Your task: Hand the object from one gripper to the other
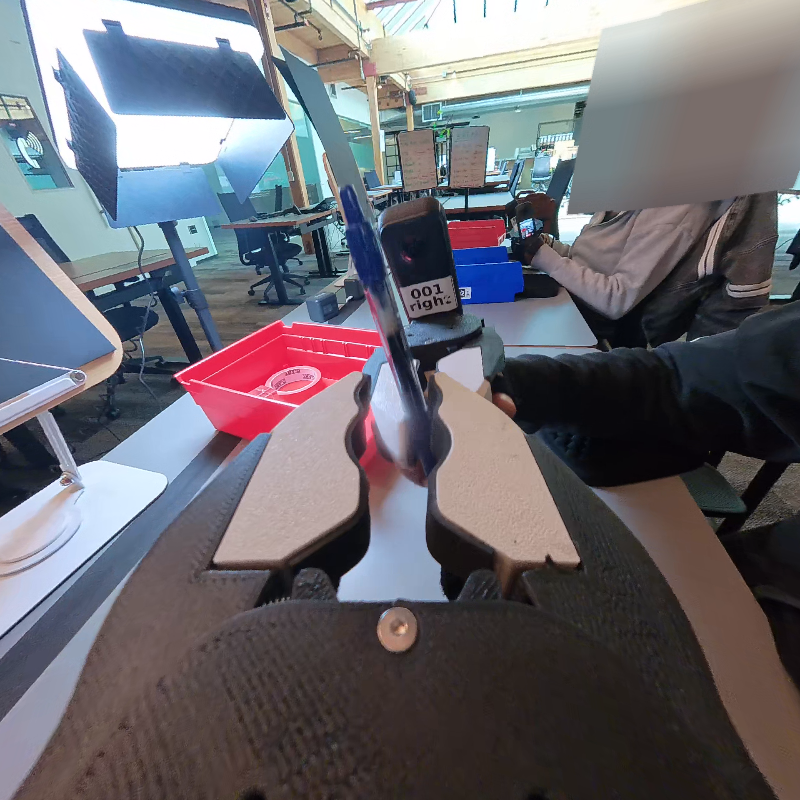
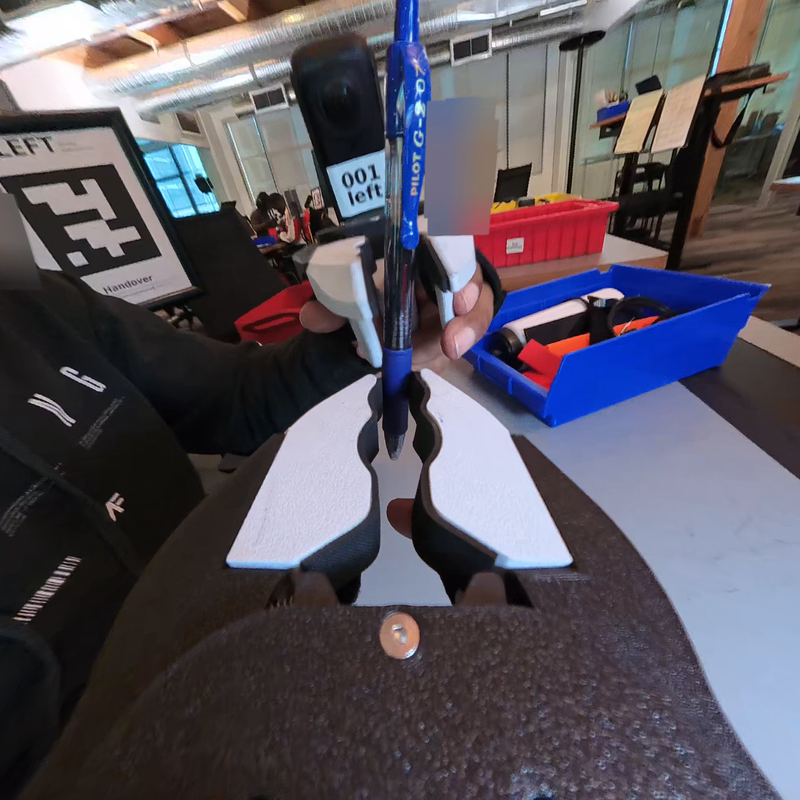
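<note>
An open office with long tables and a bright light panel [image 1: 173,108] lies behind a grey desk [image 2: 649,476]. The blue pen [image 2: 400,216] is the thing to pass. It stands nearly upright in the air above the desk, tip down, between two facing tools.

The right tool [image 2: 395,402] is pinched narrow on the pen's rubber grip just above the tip, and as far as I can judge it carries the pen alone. The left tool [image 1: 398,407] reaches in from the far side of the pen at about mid-barrel. It is partly open, with its pads on either side of the barrel and a gap showing. In the left wrist view the pen sits nearer one pad than the other.

The step in hand looks like the taking grip. To do it well:
- Centre the left tool so both pads meet the barrel together.
- Close it squarely across the barrel, above the grip and below the clip.
- Keep the right tool pinched until the left one is firm, then open it.
- Draw the right tool straight back, so the thin round barrel neither twists nor slides.

A dropped pen would fall to the desk, between the blue bin [image 2: 649,372] of odds and ends on one side of the pen and the red tray [image 1: 242,402] on the other.
</note>
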A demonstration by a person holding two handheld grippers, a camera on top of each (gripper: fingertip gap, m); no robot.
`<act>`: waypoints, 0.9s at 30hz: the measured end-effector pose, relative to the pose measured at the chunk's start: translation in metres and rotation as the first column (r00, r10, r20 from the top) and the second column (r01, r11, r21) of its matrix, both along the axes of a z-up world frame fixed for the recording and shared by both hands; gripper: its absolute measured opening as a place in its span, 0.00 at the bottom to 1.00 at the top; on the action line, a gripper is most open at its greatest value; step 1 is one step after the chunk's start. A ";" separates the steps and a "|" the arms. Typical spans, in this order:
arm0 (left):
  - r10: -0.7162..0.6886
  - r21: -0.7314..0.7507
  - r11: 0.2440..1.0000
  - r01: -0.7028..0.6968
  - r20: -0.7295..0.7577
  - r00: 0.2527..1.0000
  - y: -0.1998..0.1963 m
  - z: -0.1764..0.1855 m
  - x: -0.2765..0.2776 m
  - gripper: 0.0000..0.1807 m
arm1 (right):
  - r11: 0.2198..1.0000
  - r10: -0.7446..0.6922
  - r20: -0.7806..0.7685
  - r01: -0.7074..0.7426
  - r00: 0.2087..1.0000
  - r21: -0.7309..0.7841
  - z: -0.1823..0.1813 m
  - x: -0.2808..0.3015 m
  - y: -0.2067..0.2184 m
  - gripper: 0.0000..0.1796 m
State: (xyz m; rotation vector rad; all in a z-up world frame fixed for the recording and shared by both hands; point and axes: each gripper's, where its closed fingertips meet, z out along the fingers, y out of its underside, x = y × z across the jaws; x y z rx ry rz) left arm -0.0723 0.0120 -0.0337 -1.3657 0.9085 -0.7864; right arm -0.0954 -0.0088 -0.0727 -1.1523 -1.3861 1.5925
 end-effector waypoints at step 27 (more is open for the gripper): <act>-0.158 -0.233 0.968 0.091 -0.287 0.945 -0.008 -0.071 0.019 0.06 | 0.972 -0.120 0.150 0.085 0.981 0.219 0.007 0.021 0.012 0.06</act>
